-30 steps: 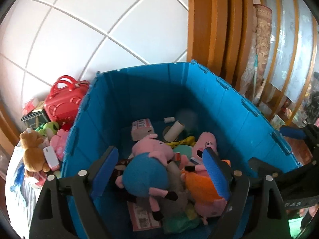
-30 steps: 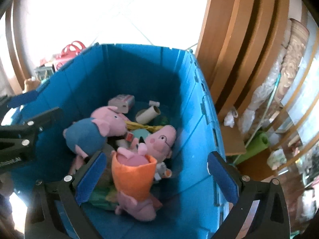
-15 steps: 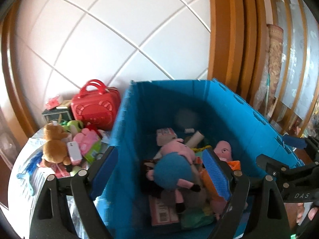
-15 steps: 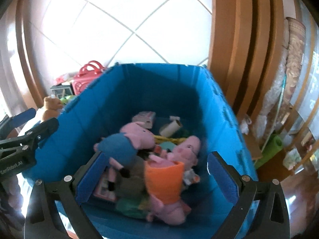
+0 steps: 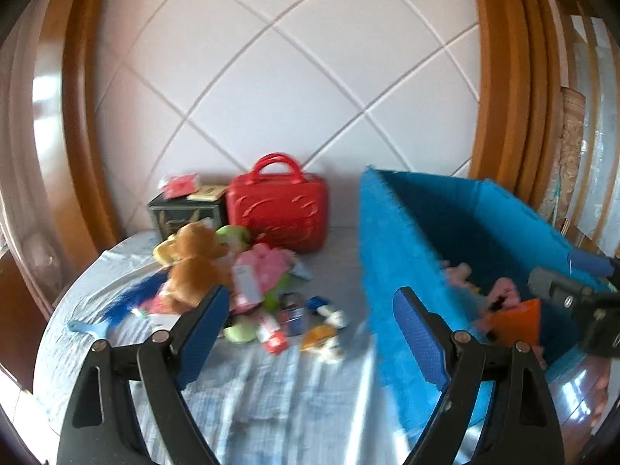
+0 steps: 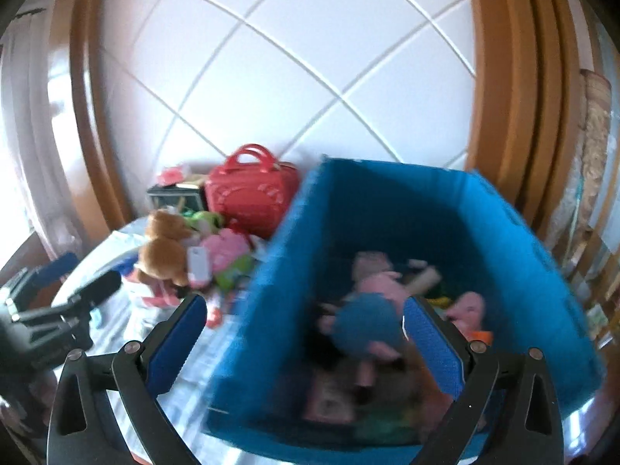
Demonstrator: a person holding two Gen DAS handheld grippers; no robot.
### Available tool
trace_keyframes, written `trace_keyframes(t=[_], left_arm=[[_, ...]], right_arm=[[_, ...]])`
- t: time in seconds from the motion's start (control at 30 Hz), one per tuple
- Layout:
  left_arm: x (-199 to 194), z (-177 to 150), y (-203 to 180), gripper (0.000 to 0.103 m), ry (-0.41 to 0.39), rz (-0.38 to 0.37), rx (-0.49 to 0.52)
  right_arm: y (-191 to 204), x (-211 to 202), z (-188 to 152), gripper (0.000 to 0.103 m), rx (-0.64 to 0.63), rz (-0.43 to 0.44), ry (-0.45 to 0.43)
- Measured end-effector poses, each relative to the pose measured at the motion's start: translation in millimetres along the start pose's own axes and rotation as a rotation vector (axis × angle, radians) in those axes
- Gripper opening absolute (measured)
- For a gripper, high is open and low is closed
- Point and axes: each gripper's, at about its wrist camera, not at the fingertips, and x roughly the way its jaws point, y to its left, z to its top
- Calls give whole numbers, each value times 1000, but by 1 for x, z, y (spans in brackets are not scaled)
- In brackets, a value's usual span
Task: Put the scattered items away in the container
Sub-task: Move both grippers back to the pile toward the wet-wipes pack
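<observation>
Both grippers are between loads, and I judge the step in hand to be the trip from the blue container (image 6: 387,209) to the pile of loose toys (image 5: 248,290) for the next pick. The left gripper (image 5: 310,333) has its jaws spread wide with nothing between them, aimed at the cloth-covered bench (image 5: 271,399) just in front of the pile. The right gripper (image 6: 306,343) is likewise released and empty, straddling the container's near wall. The container stands on the bench to the right of the pile, its near wall just beside the nearest scattered pieces. Inside it I count three plush pigs, one in blue (image 6: 364,325), though blur hides what else lies beneath. Outside I count one brown teddy bear (image 5: 193,263), one pink plush (image 5: 263,263), one red case (image 5: 277,209) and one dark box (image 5: 186,215) behind; the small bits are too smeared to count. The next move calls for settling on one toy, probably the bear, and lowering open jaws around it.
</observation>
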Motion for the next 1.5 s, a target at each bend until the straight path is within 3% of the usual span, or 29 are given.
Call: trace_keyframes(t=[0.17, 0.27, 0.57, 0.73, 0.87, 1.27, 1.5], left_arm=[[1, -23, 88, 87, 39, 29, 3], [9, -36, 129, 87, 98, 33, -31], [46, -66, 204, 87, 180, 145, -122], [80, -88, 230, 87, 262, 212, -150], [108, -108, 243, 87, 323, 214, -175], [241, -164, 265, 87, 456, 95, -127], [287, -194, 271, 84, 531, 69, -70]], right_arm=[[78, 4, -2, 103, 11, 33, -45], [117, 15, -4, 103, 7, 56, -14], [168, 76, -16, 103, -59, 149, 71], [174, 128, -37, 103, -53, 201, 163], [184, 166, -52, 103, -49, 221, 239], [238, 283, -105, 103, -61, 186, 403], [266, 335, -130, 103, -47, 175, 485]])
